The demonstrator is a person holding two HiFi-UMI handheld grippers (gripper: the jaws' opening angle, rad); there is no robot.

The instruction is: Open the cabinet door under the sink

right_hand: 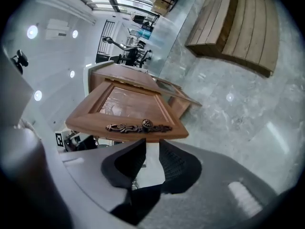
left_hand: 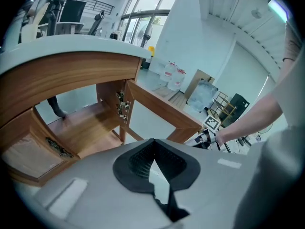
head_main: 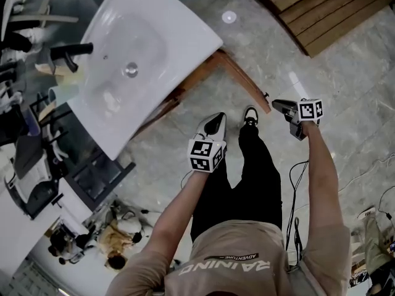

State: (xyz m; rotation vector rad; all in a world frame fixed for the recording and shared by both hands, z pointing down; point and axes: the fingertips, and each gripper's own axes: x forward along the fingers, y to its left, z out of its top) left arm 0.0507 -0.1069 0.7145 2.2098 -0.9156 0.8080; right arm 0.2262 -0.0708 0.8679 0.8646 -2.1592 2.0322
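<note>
Two grippers: both held out in front of the person, above the grey stone floor (head_main: 345, 85) and facing the wooden unit.
Left gripper (head_main: 216, 121): it hangs low beside the person's dark trouser leg, aimed at the cabinet (left_hand: 71, 78). In its own view the tips of the left gripper (left_hand: 153, 141) meet, with only a thin sliver of floor showing lower down between the pads. It is closed and carries nothing.
Right gripper (head_main: 279, 104): out at the free end of the cabinet door (head_main: 244, 79), just beside its edge. I cannot tell whether it touches.
Right gripper's jaws: in its own view the right gripper (right_hand: 151, 144) has its pads parted, with a clear gap and nothing in it.
Handle (right_hand: 140, 127): dark and ornate with a round knob, set along the door's edge just past the jaw tips and not between them.
Cabinet door: swung wide open! It stands out from under the sink (head_main: 148, 17) toward the right gripper, seen face-on in the right gripper view (right_hand: 128, 104) and running off from its hinges in the left gripper view (left_hand: 164, 109).
Inside: a bare wooden shelf (left_hand: 90, 128) is in plain sight.
Sink: white, with a black tap (head_main: 71, 51) at its far side.
Shoe (head_main: 250, 115): planted on the floor between the two grippers.
Background: a slatted wooden platform (head_main: 321, 11) lies on the floor well beyond the door.
</note>
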